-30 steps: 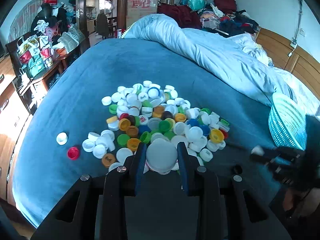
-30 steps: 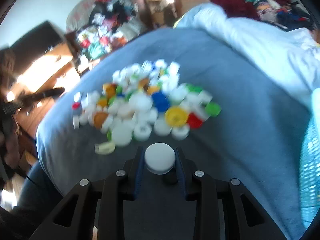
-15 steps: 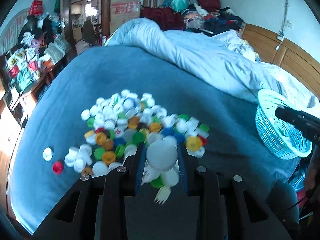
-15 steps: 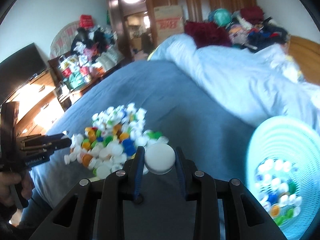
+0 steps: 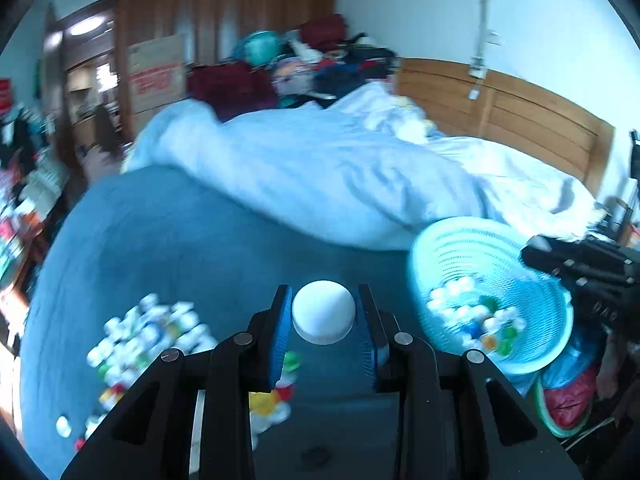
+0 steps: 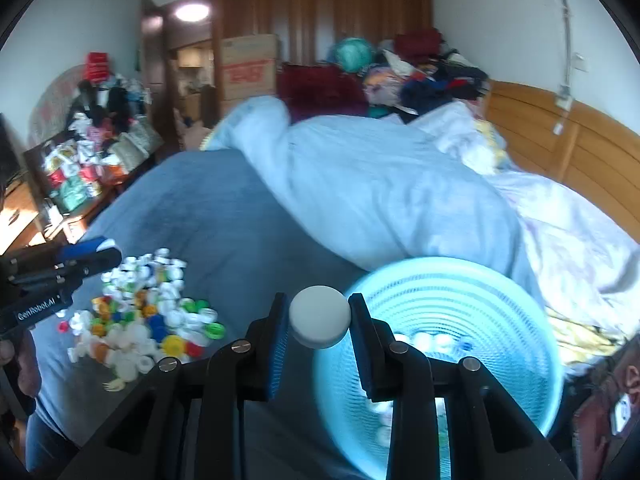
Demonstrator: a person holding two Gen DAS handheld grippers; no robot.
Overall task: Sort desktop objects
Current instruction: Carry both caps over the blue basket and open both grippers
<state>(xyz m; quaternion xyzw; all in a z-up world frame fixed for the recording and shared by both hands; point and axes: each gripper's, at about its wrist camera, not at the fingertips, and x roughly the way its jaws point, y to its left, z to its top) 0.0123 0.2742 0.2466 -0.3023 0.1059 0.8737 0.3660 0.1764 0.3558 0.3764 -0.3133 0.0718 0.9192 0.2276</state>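
My left gripper (image 5: 323, 312) is shut on a white bottle cap (image 5: 323, 313), held in the air above the blue bedspread, left of the turquoise mesh basket (image 5: 532, 344). My right gripper (image 6: 319, 312) is shut on another white cap (image 6: 319, 317) at the basket's (image 6: 500, 320) left rim. A heap of mixed-colour caps (image 6: 144, 316) lies on the bedspread at the lower left; in the left wrist view the heap (image 5: 148, 340) sits left of the fingers. The basket holds several caps. The right gripper (image 5: 576, 268) shows over the basket's right rim; the left gripper (image 6: 60, 268) shows above the heap.
A rumpled pale blue duvet (image 6: 380, 184) lies across the bed behind the basket. A wooden headboard (image 6: 568, 140) stands at the right, a cluttered cabinet (image 6: 80, 172) at the left. A red and green bag (image 5: 568, 404) sits below the basket. A person's hand (image 6: 16, 364) holds the left tool.
Both grippers have lifted away from the cap heap and swung right toward the basket, each keeping its white cap. The basket now fills much more of both views.
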